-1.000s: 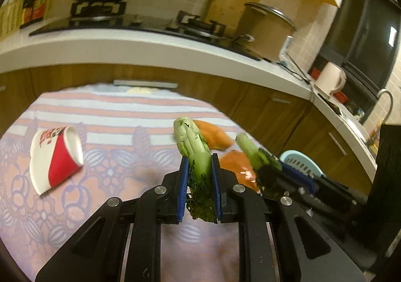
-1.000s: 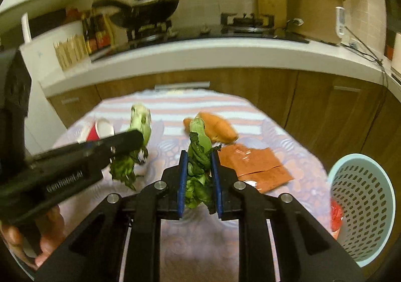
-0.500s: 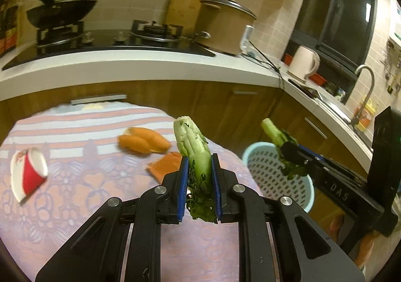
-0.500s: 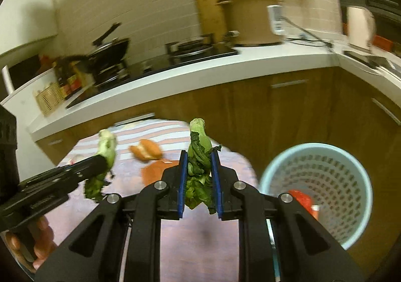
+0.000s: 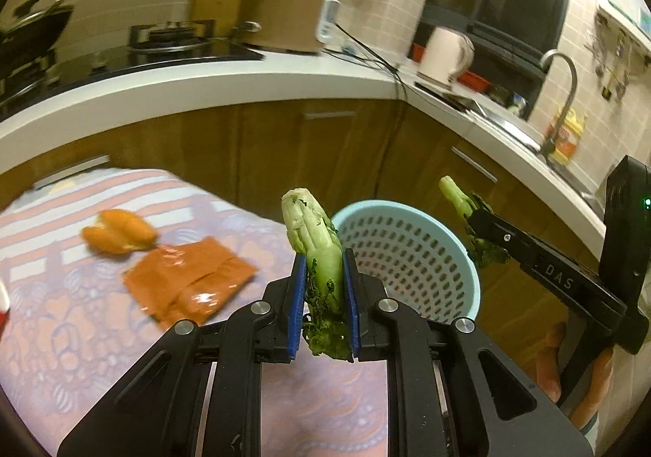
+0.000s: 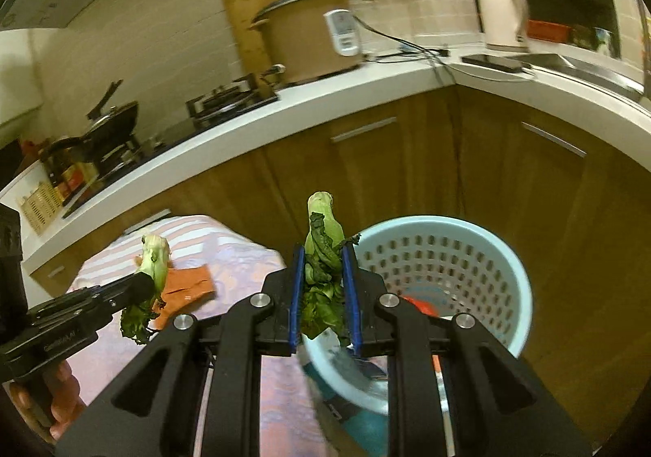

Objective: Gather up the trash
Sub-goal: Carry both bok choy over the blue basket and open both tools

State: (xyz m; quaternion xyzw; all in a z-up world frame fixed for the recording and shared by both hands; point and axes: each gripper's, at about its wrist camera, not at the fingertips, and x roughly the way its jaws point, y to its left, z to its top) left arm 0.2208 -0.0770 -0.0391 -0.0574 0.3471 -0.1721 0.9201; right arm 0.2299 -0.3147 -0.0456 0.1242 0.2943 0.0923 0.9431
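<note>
My left gripper point(image 5: 323, 260) is shut on a pale green vegetable stalk point(image 5: 315, 237), held upright above the table's right edge. My right gripper point(image 6: 322, 253) is shut on a darker leafy vegetable piece point(image 6: 321, 253), close to the near rim of the light blue perforated basket point(image 6: 480, 249). The same basket point(image 5: 407, 249) stands on the floor just behind the left gripper's stalk. Something red point(image 6: 421, 306) lies inside the basket. In the left wrist view the right gripper point(image 5: 474, 215) hangs to the right of the basket. The left gripper point(image 6: 148, 280) shows over the table in the right wrist view.
On the patterned tablecloth point(image 5: 81, 314) lie an orange packet point(image 5: 189, 280) and an orange peel point(image 5: 120, 231). Wooden cabinets point(image 6: 407, 156) and a white counter point(image 5: 244, 79) with a cooker pot point(image 5: 291, 9), kettle point(image 5: 445, 54) and stove stand behind. A hand point(image 5: 549, 363) holds the right gripper's handle.
Both grippers have swung right with their vegetables, from over the table toward the blue basket. The basket is larger and nearer in both views; the red cup has slipped out of view.
</note>
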